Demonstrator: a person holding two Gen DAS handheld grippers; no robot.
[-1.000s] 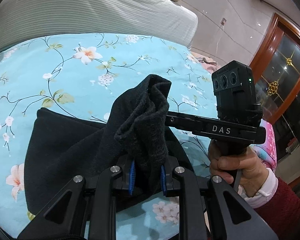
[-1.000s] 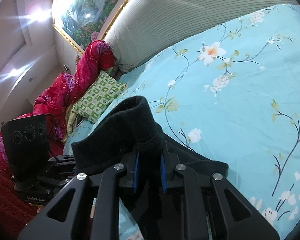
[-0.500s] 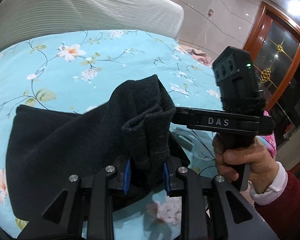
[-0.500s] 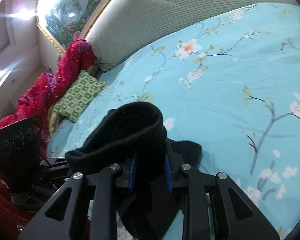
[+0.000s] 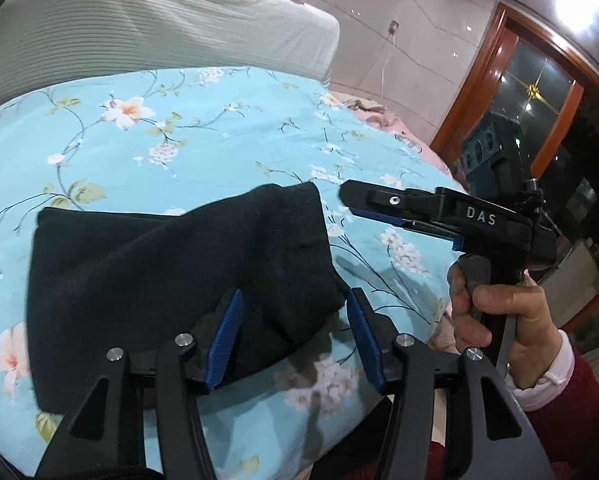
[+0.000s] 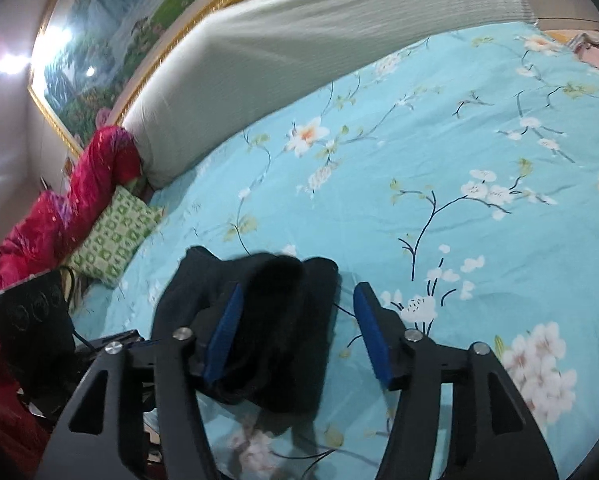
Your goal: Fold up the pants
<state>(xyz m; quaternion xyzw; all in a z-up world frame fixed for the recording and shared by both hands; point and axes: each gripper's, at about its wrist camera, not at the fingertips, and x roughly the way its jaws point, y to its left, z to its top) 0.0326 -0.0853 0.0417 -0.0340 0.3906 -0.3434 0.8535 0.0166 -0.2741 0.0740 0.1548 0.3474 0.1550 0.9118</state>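
left wrist view: both tongs (image 5: 293, 334) (image 6: 297, 332) released, black pants (image 5: 171, 280) on bedsheet (image 5: 219, 140)

A home bedroom — a bed (image 6: 439, 128) in floral sheets filling mid-frame, padded headboard (image 6: 299, 36) above, gilt-framed painting (image 6: 111, 52) upper left.
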